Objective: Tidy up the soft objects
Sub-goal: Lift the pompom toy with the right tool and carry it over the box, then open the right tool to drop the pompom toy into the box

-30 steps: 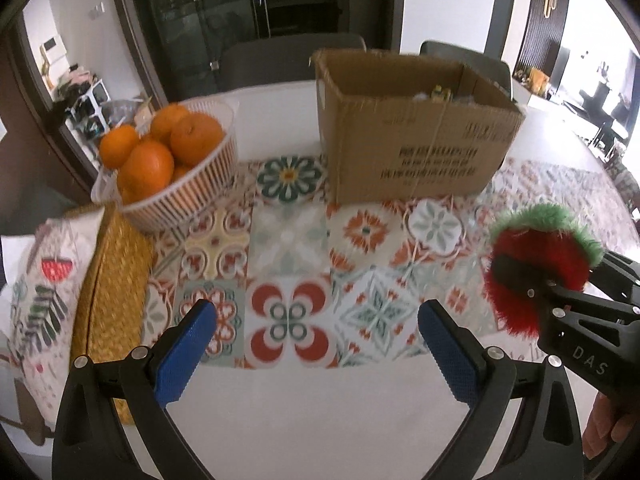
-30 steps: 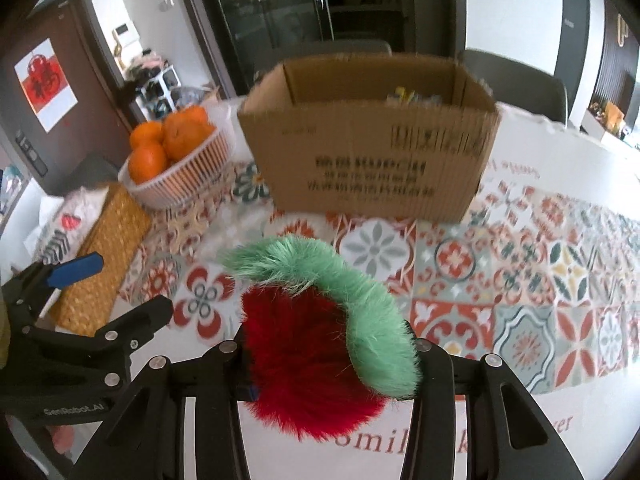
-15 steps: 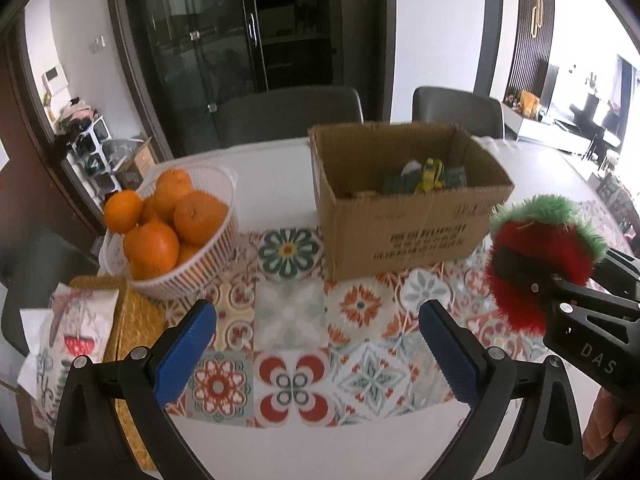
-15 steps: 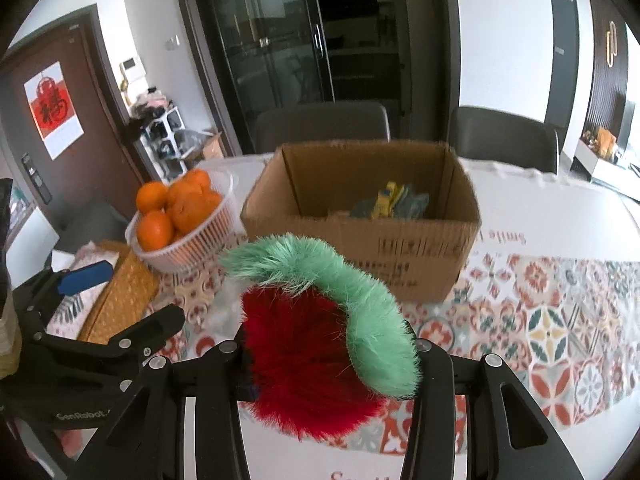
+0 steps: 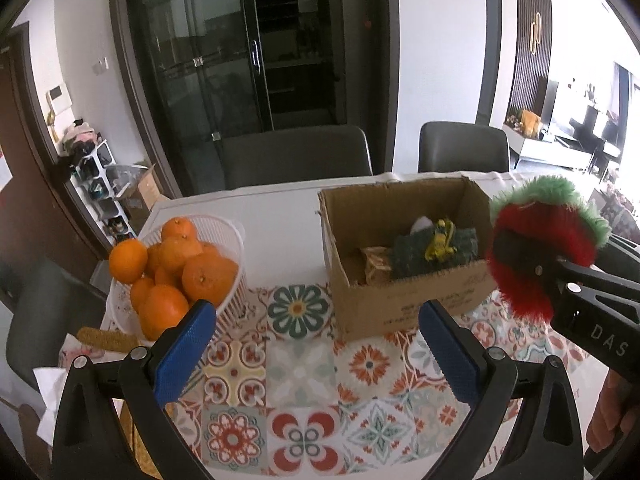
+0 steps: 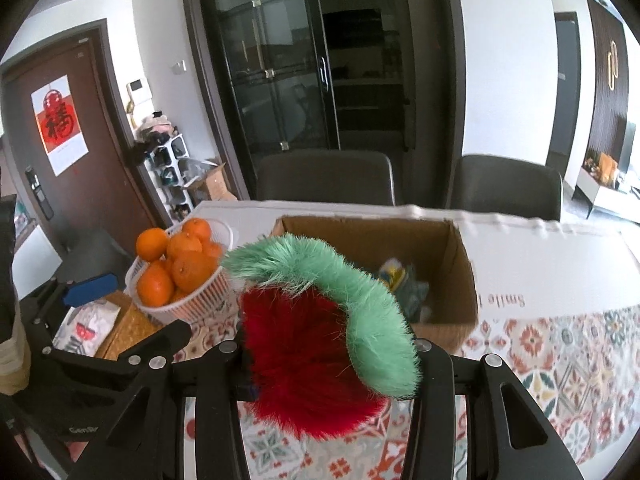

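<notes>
1. Right tool (image 6: 332, 350): I have it clamped on the furry red-and-green plush (image 6: 320, 340), one finger on each side of the red body; the green tuft curls over the top. I hold it raised above the table (image 6: 540, 248), in front of the near wall of the cardboard box (image 6: 464, 256) and not yet over the opening.
2. Reason for the hold: I judge the plush is carried high so it clears the box rim before release.
3. Cardboard box: it stands open-topped on the patterned runner (image 5: 300, 364). A dark green soft item (image 5: 434, 250) with a yellow piece on it already lies inside, so this is my collection point.
4. Left tool (image 5: 316, 356): its blue pads (image 5: 184, 352) stand wide apart, gripping nothing and touching nothing. I keep it hovering over the runner, beside the right tool.
5. White basket of oranges (image 5: 176, 268): it sits left of the box, apart from it, outside my path.
</notes>
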Demonstrator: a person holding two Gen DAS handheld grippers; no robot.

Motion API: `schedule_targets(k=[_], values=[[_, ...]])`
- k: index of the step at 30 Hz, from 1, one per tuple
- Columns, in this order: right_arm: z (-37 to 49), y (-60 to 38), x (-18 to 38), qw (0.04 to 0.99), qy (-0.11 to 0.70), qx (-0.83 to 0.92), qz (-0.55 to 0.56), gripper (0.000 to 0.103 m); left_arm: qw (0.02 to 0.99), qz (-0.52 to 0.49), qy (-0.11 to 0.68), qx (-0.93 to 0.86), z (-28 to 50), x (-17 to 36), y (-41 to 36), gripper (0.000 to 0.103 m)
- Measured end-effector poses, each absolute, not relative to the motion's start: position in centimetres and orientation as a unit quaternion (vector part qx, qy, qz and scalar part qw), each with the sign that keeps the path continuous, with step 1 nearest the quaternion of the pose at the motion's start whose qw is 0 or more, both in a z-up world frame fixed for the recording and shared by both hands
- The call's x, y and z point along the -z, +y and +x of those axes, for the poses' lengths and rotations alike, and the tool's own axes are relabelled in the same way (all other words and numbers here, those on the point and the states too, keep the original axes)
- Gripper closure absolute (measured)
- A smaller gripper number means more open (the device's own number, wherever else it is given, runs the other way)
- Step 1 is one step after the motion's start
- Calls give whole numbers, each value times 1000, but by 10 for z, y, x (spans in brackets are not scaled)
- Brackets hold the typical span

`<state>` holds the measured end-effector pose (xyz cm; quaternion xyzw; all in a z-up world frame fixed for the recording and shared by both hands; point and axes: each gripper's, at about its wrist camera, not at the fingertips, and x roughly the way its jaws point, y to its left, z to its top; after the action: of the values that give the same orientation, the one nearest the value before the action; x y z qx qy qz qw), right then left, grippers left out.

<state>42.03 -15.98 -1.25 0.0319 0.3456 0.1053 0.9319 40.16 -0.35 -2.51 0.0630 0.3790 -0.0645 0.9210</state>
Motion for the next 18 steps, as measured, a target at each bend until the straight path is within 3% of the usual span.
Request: schedule_targets(k=[18], values=[[509,-156,38,915,386,-109,32,56,929,67,364,29,466,22,3,0]])
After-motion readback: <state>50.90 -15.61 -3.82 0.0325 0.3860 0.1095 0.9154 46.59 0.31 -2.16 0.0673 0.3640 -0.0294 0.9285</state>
